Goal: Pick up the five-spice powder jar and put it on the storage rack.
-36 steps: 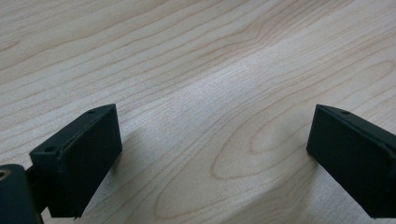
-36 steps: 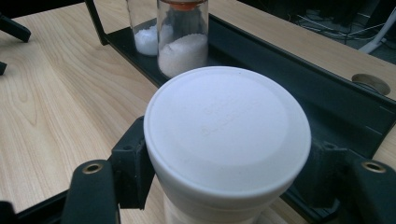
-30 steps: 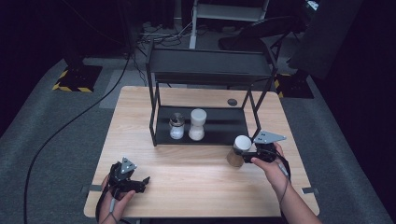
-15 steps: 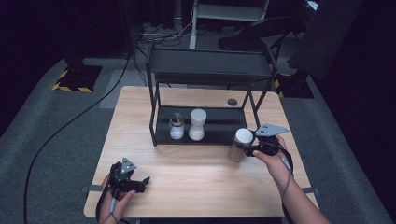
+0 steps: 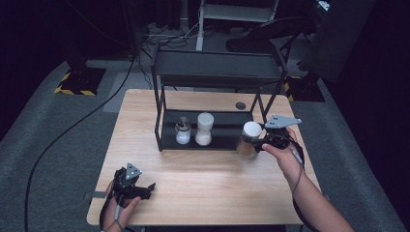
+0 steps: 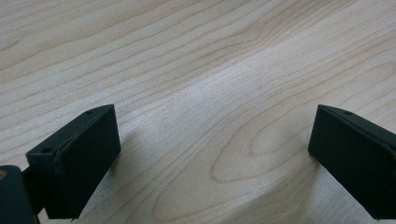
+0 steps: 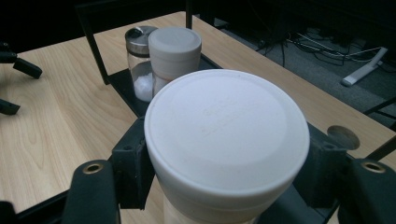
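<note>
Now my right gripper [image 5: 255, 141] is closed on the jar [image 5: 248, 140], the jaws pressing its sides just under the white lid (the jar stands upright, its long axis vertical). I hold it above the table [image 5: 208, 193], just beside the right front of the rack [image 5: 217, 72]. The free place on the lower shelf lies to the left and a little beyond the jar. The rack's right leg stands in the way; the shaker [image 5: 183, 130] and white-lid jar [image 5: 204, 129] are farther left. My left gripper [image 5: 145, 188] rests open, well apart.
</note>
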`<state>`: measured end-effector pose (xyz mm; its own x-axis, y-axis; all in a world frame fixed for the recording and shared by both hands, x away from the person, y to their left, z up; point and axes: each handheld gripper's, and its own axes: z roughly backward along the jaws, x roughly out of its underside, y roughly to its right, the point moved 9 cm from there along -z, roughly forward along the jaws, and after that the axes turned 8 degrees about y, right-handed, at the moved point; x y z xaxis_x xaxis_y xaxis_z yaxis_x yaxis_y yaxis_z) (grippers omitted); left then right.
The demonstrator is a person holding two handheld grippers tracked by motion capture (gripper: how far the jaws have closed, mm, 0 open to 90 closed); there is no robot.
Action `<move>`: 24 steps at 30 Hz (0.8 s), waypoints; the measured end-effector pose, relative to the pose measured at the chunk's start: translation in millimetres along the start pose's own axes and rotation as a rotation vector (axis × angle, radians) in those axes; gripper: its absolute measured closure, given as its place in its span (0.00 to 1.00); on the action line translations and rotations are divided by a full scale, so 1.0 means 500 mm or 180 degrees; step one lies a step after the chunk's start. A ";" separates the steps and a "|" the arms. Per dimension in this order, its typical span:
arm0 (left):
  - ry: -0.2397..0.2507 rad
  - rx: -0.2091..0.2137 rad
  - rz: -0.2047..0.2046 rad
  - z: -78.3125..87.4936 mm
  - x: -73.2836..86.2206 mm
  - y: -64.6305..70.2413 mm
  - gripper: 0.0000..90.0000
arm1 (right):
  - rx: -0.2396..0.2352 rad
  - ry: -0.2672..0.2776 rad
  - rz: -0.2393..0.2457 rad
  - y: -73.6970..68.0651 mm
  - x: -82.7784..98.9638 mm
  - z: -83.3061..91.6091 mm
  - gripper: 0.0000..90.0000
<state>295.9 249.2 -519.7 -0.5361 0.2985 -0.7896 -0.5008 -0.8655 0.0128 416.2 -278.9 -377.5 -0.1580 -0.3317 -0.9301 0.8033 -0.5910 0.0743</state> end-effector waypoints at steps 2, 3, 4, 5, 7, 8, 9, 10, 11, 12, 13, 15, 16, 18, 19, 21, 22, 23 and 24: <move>-0.0001 -0.0006 0.0007 -0.001 -0.001 0.001 0.01 | -0.0009 0.0010 -0.0002 0.006 -0.008 -0.005 0.37; -0.0001 -0.0007 0.0006 -0.001 -0.001 0.001 0.01 | -0.0010 0.0011 0.0001 0.008 -0.012 -0.008 0.37; -0.0001 -0.0006 0.0007 -0.001 -0.001 0.001 0.01 | -0.0013 0.0008 0.0005 0.010 -0.015 -0.011 0.37; -0.0002 -0.0006 0.0006 -0.001 -0.001 0.001 0.01 | -0.0017 0.0006 0.0007 0.012 -0.019 -0.014 0.37; -0.0002 -0.0007 0.0008 -0.002 -0.001 0.001 0.01 | -0.0029 -0.0001 0.0004 0.016 -0.025 -0.021 0.37; -0.0003 -0.0006 0.0007 -0.002 -0.001 0.001 0.00 | -0.0037 -0.0002 0.0000 0.018 -0.028 -0.024 0.37; -0.0008 -0.0008 0.0011 -0.002 -0.001 0.001 0.00 | -0.0042 0.0002 -0.0002 0.020 -0.030 -0.027 0.37; -0.0007 -0.0008 0.0011 -0.002 -0.001 0.001 0.00 | -0.0050 -0.0003 -0.0007 0.022 -0.033 -0.032 0.37; -0.0007 -0.0008 0.0012 -0.002 -0.001 0.001 0.00 | -0.0053 -0.0003 -0.0002 0.024 -0.035 -0.035 0.37; -0.0004 -0.0007 0.0008 -0.002 -0.001 0.001 0.00 | -0.0057 -0.0004 0.0001 0.025 -0.037 -0.039 0.37; -0.0006 -0.0008 0.0011 -0.002 -0.001 0.001 0.00 | -0.0060 -0.0004 0.0008 0.027 -0.039 -0.042 0.37; -0.0013 -0.0006 0.0014 -0.002 -0.001 0.001 0.00 | -0.0070 -0.0003 0.0006 0.030 -0.042 -0.050 0.37; -0.0013 -0.0007 0.0016 -0.002 -0.002 0.001 0.00 | -0.0073 -0.0009 -0.0007 0.032 -0.042 -0.053 0.37; -0.0015 -0.0007 0.0014 -0.002 -0.002 0.001 0.00 | -0.0085 -0.0010 -0.0020 0.037 -0.043 -0.062 0.37; -0.0015 -0.0008 0.0015 -0.002 -0.002 0.001 0.00 | -0.0087 -0.0016 -0.0034 0.039 -0.043 -0.067 0.37; -0.0014 -0.0008 0.0015 -0.002 -0.002 0.001 0.00 | -0.0086 -0.0025 -0.0046 0.043 -0.043 -0.076 0.37; -0.0015 -0.0008 0.0015 -0.002 -0.002 0.001 0.00 | -0.0082 -0.0028 -0.0047 0.044 -0.042 -0.081 0.37; -0.0015 -0.0008 0.0014 -0.002 -0.002 0.001 0.00 | -0.0076 -0.0032 -0.0053 0.045 -0.041 -0.086 0.37; -0.0014 -0.0008 0.0015 -0.002 -0.002 0.001 0.00 | -0.0078 -0.0035 -0.0056 0.046 -0.040 -0.091 0.37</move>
<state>296.9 248.1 -519.6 -0.5415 0.2961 -0.7868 -0.4966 -0.8678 0.0151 463.9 -252.5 -373.7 -0.1784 -0.3295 -0.9271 0.8142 -0.5786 0.0490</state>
